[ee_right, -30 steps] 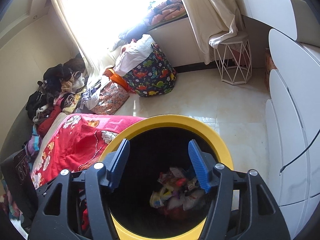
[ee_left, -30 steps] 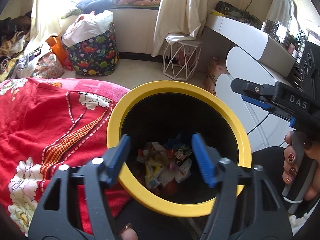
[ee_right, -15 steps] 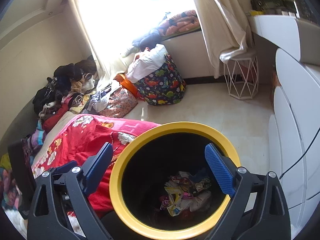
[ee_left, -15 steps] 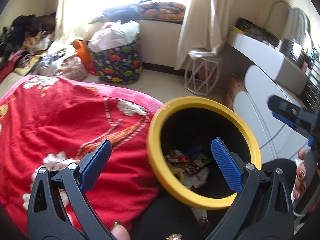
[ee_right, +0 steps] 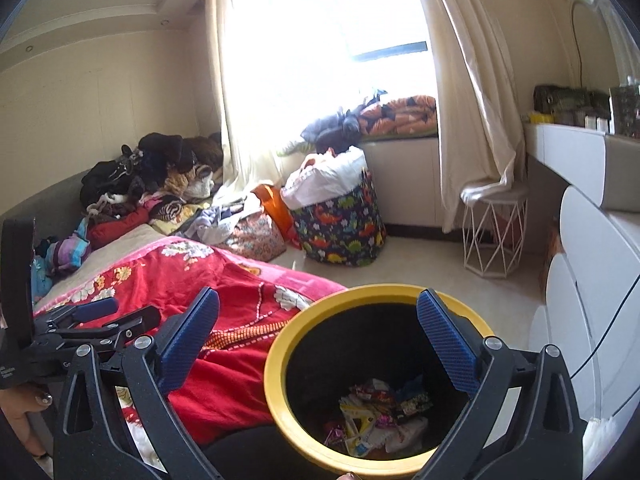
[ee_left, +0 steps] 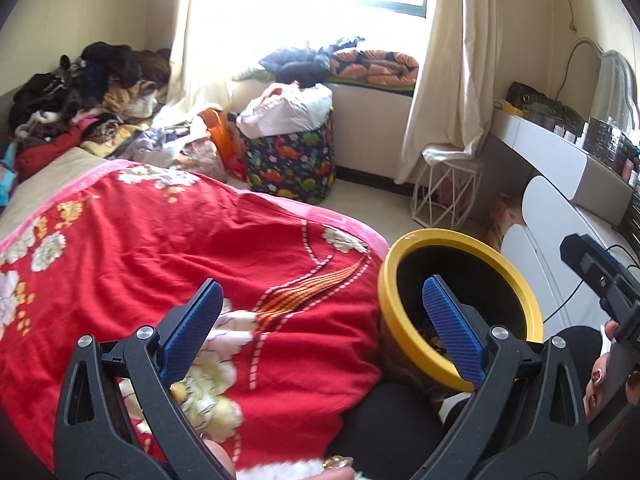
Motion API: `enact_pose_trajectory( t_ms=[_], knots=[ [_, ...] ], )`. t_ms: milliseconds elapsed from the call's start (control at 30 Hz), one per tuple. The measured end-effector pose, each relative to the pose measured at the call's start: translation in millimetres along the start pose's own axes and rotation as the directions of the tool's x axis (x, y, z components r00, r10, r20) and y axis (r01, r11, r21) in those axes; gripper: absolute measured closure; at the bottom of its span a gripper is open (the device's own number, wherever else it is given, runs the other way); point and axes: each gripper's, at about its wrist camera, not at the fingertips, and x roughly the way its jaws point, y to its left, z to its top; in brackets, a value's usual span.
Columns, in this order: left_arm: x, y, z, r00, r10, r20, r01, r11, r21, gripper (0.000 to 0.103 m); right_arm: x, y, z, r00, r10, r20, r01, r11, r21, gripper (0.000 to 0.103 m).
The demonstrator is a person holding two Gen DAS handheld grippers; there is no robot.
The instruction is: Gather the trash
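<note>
A black bin with a yellow rim (ee_left: 404, 356) (ee_right: 280, 400) stands beside the bed. Several crumpled wrappers (ee_right: 380, 412) lie at its bottom. My left gripper (ee_left: 324, 328) is open and empty, held above the red flowered blanket (ee_left: 200, 248) with its right finger over the bin's rim. My right gripper (ee_right: 318, 344) is open and empty, straddling the bin's left rim from above. The right gripper also shows at the right edge of the left wrist view (ee_left: 600, 280). The left gripper shows at the left in the right wrist view (ee_right: 84, 320).
A dinosaur-print laundry bag (ee_left: 290, 164) and a white wire stool (ee_left: 448, 196) stand on the floor by the window. Clothes (ee_left: 80, 96) are piled at the bed's far end. A white dresser (ee_right: 592, 264) runs along the right.
Both grippers opened wide from a narrow gap and rose from the bin. The left gripper swung left over the blanket, so the bin slid to the right in its view.
</note>
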Motion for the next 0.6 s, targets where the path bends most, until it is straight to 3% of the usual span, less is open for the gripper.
enact_pose_trajectory(
  t_ms=[333,600],
  knots=[
    [-29,10,-16,0.997,0.000,0.071,0.001,1.000,-0.025,0.011,-23,16,-15,0.992,-0.043,0.122,0.051,0.997,-0.065,0.006],
    [-31,6,-15,0.996,0.001,0.090,0.002,0.999,-0.032,0.011,-22,14,-18,0.990,-0.081,0.119,0.089,0.994,-0.059,0.006]
  ],
)
